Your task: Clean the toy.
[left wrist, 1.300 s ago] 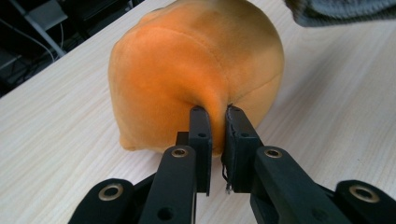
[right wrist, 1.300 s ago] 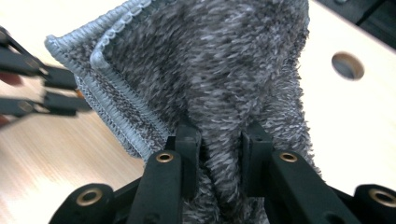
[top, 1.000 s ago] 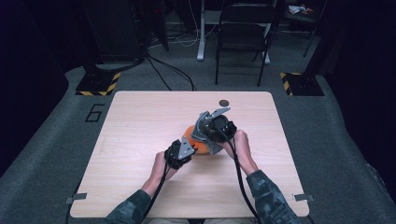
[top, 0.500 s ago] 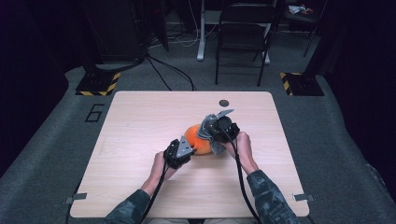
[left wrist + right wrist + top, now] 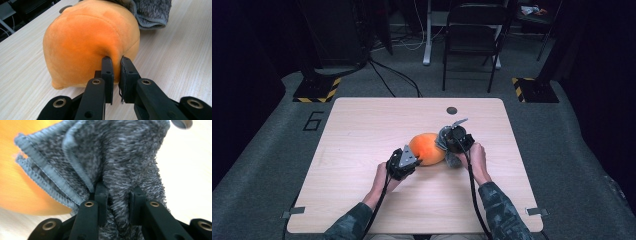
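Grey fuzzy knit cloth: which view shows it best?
Right gripper view: the grey fuzzy knit cloth is close, ribbed hem sharp, clamped in the right tongs. Left gripper view catches one corner; high view, a small bunch.

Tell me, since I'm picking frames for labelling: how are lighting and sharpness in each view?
High view: table evenly lit, room around it dark, picture soft. Left gripper view: orange plush toy and claw sharp, no glare. Right gripper view: grey knit cloth up close and slightly blurred, bright washed-out tabletop at right.
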Tool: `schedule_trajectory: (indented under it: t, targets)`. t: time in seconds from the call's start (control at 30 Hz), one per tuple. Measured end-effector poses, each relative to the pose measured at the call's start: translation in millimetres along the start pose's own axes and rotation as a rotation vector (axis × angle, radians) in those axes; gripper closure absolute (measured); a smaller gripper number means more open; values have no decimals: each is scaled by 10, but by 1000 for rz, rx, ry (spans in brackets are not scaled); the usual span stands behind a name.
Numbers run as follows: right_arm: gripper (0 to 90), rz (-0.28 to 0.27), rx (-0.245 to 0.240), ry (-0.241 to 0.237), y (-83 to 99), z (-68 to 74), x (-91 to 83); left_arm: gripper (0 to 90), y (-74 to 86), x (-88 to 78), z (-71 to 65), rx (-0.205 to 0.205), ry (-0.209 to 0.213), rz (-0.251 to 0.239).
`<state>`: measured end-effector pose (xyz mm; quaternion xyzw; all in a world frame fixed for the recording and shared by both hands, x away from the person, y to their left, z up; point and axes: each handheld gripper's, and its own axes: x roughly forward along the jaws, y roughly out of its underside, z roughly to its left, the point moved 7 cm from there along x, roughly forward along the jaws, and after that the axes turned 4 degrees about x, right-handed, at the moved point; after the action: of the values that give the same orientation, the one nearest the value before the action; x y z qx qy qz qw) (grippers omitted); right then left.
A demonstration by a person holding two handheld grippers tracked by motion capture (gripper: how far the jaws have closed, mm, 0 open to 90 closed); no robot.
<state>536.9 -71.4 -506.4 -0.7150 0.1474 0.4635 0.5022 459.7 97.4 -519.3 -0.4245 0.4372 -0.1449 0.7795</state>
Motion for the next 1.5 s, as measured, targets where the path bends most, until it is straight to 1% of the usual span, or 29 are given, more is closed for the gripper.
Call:
schedule_trajectory:
  t: [0.03, 0.07, 0.13, 0.23, 0.3, 0.33, 0.37, 0.4, 0.47, 0.5, 0.53, 0.57, 0.63, 0.67, 0.7, 0.77, 0.83, 0.87, 0.9, 0.93, 0.97, 1.0, 1.03, 1.23, 1.3, 1.33, 1.37, 1.47, 1.5]
  targets:
    - [737, 8, 15, -1, 22, -8, 24, 829, -3, 1, -2, 3, 1, -2]
    - [737, 15, 18, -1, 37, -27, 44, 829, -6, 1, -1, 12, 1, -2]
    - [735, 18, 29, -11, 41, -53, 33, 829, -4, 3, -4, 8, 3, -3]
    - [733, -16, 31, -14, -30, -70, -83, 828, 0, -4, 4, 9, 6, -8]
    - [733, -52, 22, -31, -104, -33, -199, 828, 2, -1, 4, 14, 10, -9]
    - [733, -70, 27, -38, -141, 16, -257, 828, 1, -1, 2, 15, 11, -9]
    - [733, -84, -1, -42, -177, 61, -310, 828, -1, -1, 1, 18, 9, -9]
    - [732, -102, -29, -50, -216, 143, -361, 827, -2, -1, 0, 17, 7, -8]
    - [730, -119, -74, -70, -260, 272, -415, 827, -4, -1, 0, 25, 8, -7]
    - [731, -125, -88, -73, -279, 353, -439, 827, -3, -1, 0, 23, 2, -6]
    - [730, -135, -113, -80, -300, 422, -450, 827, -5, 2, 1, 24, 3, -9]
    - [730, -129, -116, -93, -302, 496, -466, 826, -3, -2, -2, 24, 5, -5]
    - [730, -139, -156, -90, -317, 575, -443, 826, 0, 1, -2, 26, 5, -2]
    - [730, -127, -166, -84, -310, 586, -431, 826, 1, 3, -2, 26, 4, -4]
    - [731, -125, -159, -80, -303, 587, -411, 825, 2, 2, 0, 26, 4, -3]
    - [730, -116, -135, -85, -286, 553, -385, 825, 1, 1, -1, 25, 5, -4]
    - [730, -115, -128, -80, -276, 489, -357, 825, 3, 2, -2, 25, 6, 0]
    - [730, -111, -116, -82, -264, 460, -346, 825, 4, 2, -1, 24, 6, 0]
    - [730, -103, -101, -77, -249, 433, -336, 825, 6, 7, -2, 13, -1, -2]
    - [729, -103, -109, -74, -244, 392, -319, 825, 11, 0, 2, 15, 7, 4]
    - [729, -86, -85, -74, -224, 371, -316, 825, 13, -1, 6, 14, 7, 6]
    - [729, -90, -78, -71, -219, 337, -299, 825, 15, -2, 11, 16, 8, 7]
    - [729, -91, -84, -60, -213, 295, -278, 825, 18, -5, 14, 16, 10, 9]
    - [730, -44, -19, -47, -107, 115, -143, 823, 27, 4, 18, -1, 11, 7]
    - [730, -34, -5, -42, -75, 68, -97, 823, 36, 1, 28, 1, 15, 13]
    - [730, -18, 2, -41, -50, 42, -68, 822, 39, 0, 30, -6, 15, 12]
    - [731, -12, 8, -41, -37, 29, -51, 822, 43, 0, 34, -13, 16, 12]
    - [731, 10, 37, -47, 14, -9, 14, 822, 50, 1, 52, -16, 12, 8]
    - [731, 21, 33, -42, 30, -24, 31, 822, 52, 1, 53, -16, 14, 10]
